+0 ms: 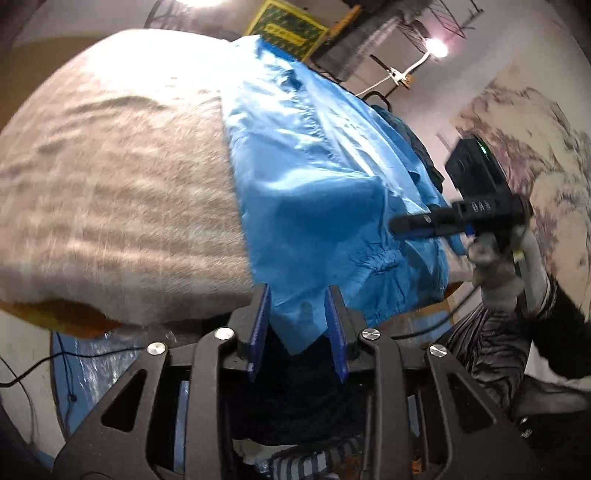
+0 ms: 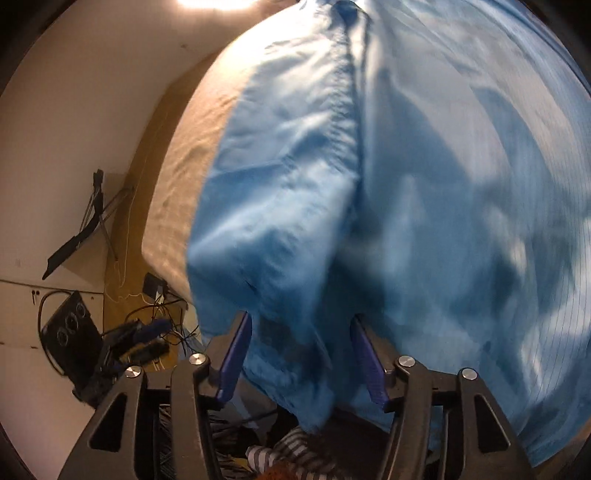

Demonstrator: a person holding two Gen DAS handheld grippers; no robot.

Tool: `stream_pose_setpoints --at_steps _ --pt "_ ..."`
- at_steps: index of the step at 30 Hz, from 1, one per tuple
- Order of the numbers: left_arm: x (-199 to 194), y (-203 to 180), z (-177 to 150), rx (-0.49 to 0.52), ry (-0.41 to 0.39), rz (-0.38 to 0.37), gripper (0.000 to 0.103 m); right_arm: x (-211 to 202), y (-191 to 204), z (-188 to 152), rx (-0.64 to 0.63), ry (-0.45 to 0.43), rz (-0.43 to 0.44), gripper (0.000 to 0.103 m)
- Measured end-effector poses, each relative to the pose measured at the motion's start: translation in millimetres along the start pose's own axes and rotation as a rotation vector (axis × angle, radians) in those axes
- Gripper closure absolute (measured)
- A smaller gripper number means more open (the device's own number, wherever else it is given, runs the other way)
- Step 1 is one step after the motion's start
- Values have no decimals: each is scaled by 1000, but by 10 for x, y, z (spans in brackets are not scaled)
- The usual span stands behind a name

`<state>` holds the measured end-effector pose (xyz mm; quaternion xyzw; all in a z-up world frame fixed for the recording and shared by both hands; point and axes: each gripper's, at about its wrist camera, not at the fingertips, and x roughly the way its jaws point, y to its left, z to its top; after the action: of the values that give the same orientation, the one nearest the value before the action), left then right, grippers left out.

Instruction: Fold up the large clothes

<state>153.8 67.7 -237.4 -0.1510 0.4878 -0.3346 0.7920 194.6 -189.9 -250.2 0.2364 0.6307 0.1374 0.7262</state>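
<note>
Left wrist view: my left gripper (image 1: 298, 317) fingers stand apart around the shiny blue fabric garment (image 1: 325, 192) hem; right gripper (image 2: 301, 354) likewise apart; I'd close both together, evenly

Black linkage arms, silver screws, ribbed blue jaws

Motion blur smears the shiny light-blue fabric garment (image 2: 424, 192) across the right wrist view; its top and right portions are cut off by the frame edge. Its hem hides the fingertips of the right gripper (image 2: 301, 325), so contact there cannot be confirmed. In the left wrist view, the garment (image 1: 325, 177) covers the far side of the beige fuzzy blanket (image 1: 122, 184). The right gripper (image 1: 397, 225) is blurred; whether it pinches cloth is unclear. Possibly printed, the yellow-green box (image 1: 286, 27) lettering is illegible.
</note>
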Motion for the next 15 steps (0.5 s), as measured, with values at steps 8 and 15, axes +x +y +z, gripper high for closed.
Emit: stream_pose_setpoints --at_steps 8,15 --pt "-131 68 128 -43 -58 27 73 313 85 -239 111 66 390 94" --pt "-126 194 152 -85 -62 52 73 592 239 -337 28 98 252 94"
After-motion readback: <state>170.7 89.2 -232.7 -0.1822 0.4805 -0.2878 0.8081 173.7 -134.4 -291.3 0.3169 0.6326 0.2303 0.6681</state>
